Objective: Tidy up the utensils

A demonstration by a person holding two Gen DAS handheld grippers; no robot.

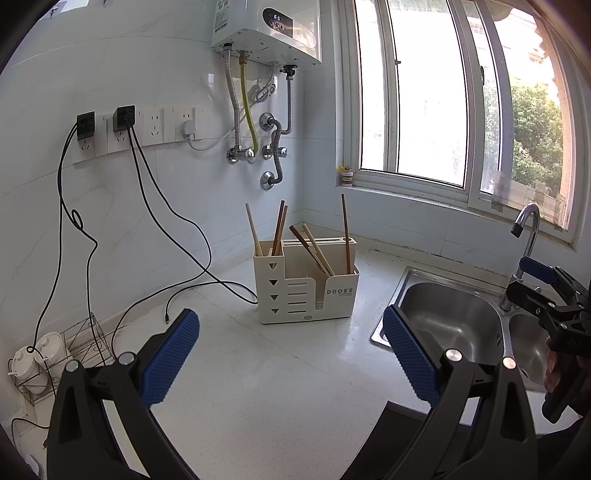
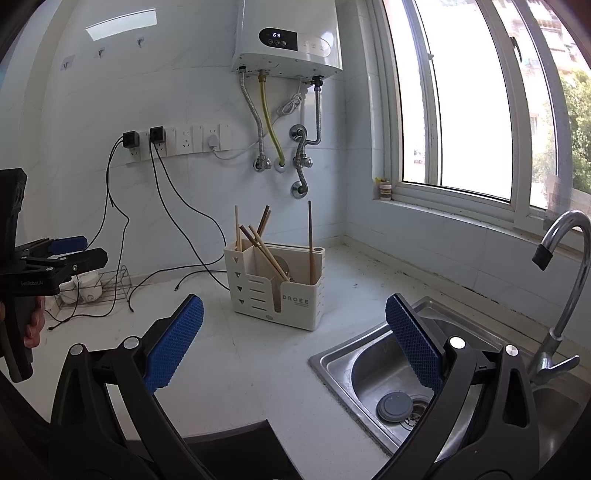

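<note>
Sink [image 2: 332, 360] — drain stopper [image 2: 394, 406] right-view only

White tiled wall [image 1: 155, 74] carries a water heater [image 1: 269, 29] and socket strip [image 1: 147, 129]. Daylight enters through the window [image 1: 428, 92]. White table [image 1: 277, 369] adjoins a steel sink [image 2: 369, 373] with faucet [image 2: 569, 280].

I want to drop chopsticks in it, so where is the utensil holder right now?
In both wrist views the cream utensil holder stands upright mid-frame on the white counter, near the wall corner, left of the sink, below the water heater.
</note>
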